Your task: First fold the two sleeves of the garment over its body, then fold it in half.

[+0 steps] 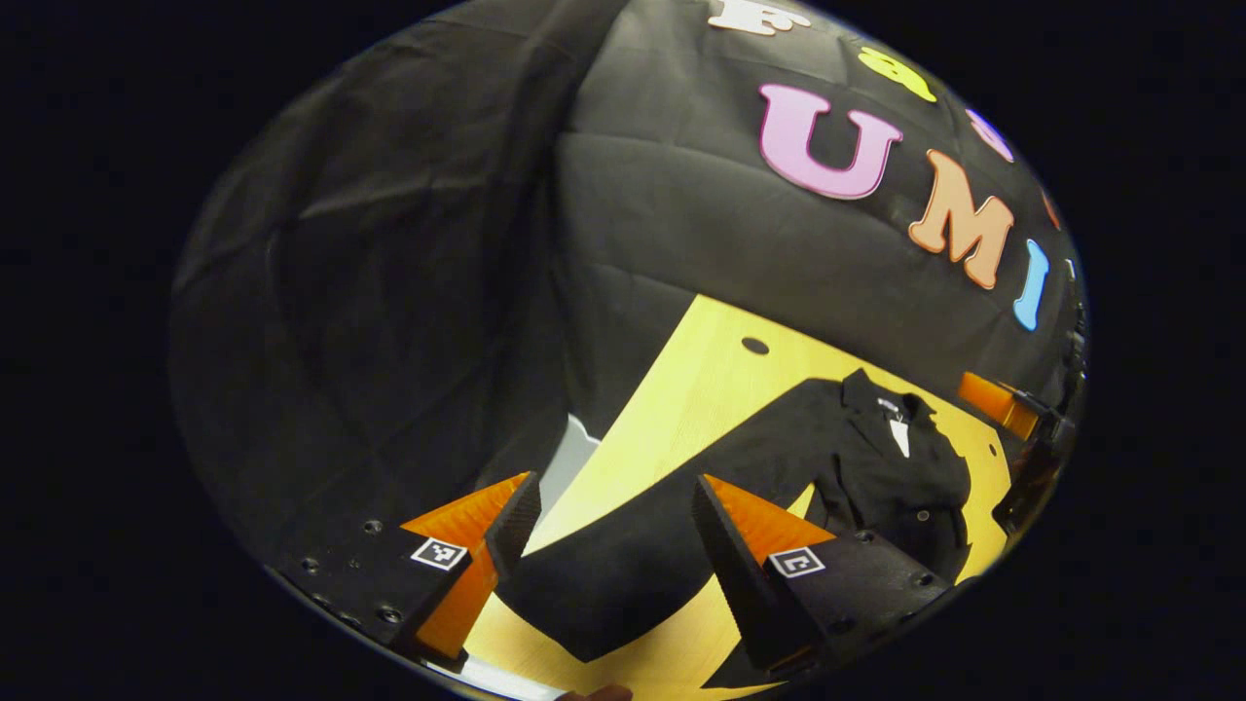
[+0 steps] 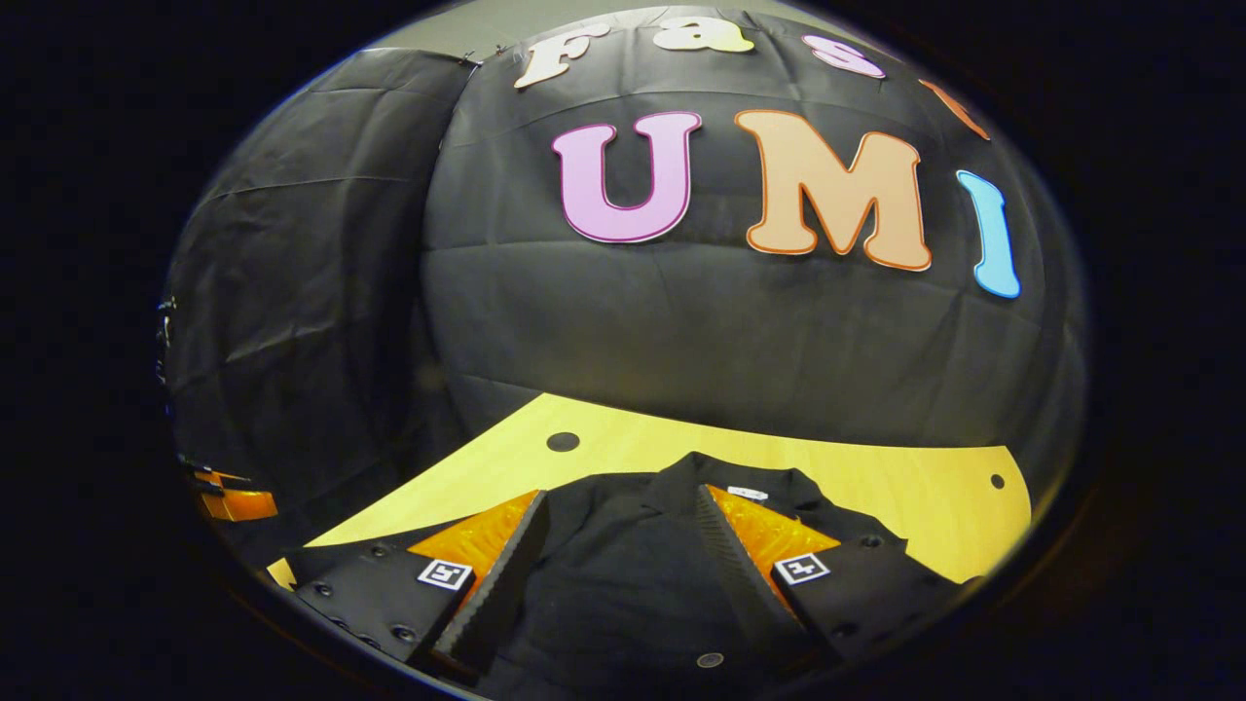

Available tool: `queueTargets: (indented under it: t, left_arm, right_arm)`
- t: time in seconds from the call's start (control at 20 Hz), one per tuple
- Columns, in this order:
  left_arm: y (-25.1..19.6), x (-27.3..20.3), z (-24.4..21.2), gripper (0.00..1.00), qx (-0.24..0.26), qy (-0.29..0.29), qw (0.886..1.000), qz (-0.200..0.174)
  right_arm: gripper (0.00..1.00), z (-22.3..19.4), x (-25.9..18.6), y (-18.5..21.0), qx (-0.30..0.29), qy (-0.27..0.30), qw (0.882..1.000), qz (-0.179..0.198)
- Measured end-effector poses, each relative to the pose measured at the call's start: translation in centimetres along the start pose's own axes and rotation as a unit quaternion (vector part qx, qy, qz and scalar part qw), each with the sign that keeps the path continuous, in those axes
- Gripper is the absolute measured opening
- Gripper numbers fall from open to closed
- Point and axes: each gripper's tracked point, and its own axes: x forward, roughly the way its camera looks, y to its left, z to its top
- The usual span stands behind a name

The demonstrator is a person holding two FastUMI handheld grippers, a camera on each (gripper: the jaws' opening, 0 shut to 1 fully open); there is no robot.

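- Spread orange fingers of the left gripper [image 1: 613,531] are seen above a black sleeve [image 1: 623,545] stretched out on the wooden table [image 1: 701,380], its long axis running toward the shirt [image 1: 896,467].
- Right gripper [image 2: 618,555], likewise spread, is held over the shirt's body; nothing is pinched.

Markings, but no readable words

Each finger mount of the left gripper [image 1: 608,531] and of the right gripper [image 2: 618,540] carries a small square black-and-white coded marker [image 1: 438,554]; it is a pattern, not letters or numbers. The black garment [image 1: 876,458] on the wooden table [image 1: 701,380] has a small white label [image 2: 747,494] inside the collar, and a white tag [image 1: 900,435] hangs at the neck opening. Both are too small to read.
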Motion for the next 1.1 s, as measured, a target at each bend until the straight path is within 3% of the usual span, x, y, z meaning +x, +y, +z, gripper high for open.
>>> queueTargets:
  t: [0.2, 0.5, 0.75, 1.0, 1.1]
  left_arm:
    - [0.7, 2.0, -3.4, 0.97, 0.011, 0.045, 0.999, 0.009]
    - [0.5, 2.9, -7.0, 0.97, 0.069, 0.083, 0.994, 0.020]
    - [1.2, 3.3, -9.6, 0.96, 0.069, 0.118, 0.990, 0.033]
    - [1.3, 3.6, -8.8, 0.96, 0.095, 0.087, 0.991, 0.033]
    - [1.0, 3.4, -8.6, 0.87, 0.107, 0.067, 0.992, 0.022]
  right_arm:
    - [0.97, -0.4, -1.0, -1.9, -0.007, 0.004, 1.000, -0.023]
    - [0.97, -0.7, -2.5, -3.8, -0.020, 0.005, 0.999, -0.039]
    - [0.96, -0.2, -4.4, -5.1, -0.027, -0.009, 0.998, -0.049]
    - [0.98, -0.6, -6.6, -7.5, -0.016, -0.015, 0.998, -0.063]
    - [0.98, -1.0, -7.5, -8.6, -0.010, -0.014, 0.997, -0.071]
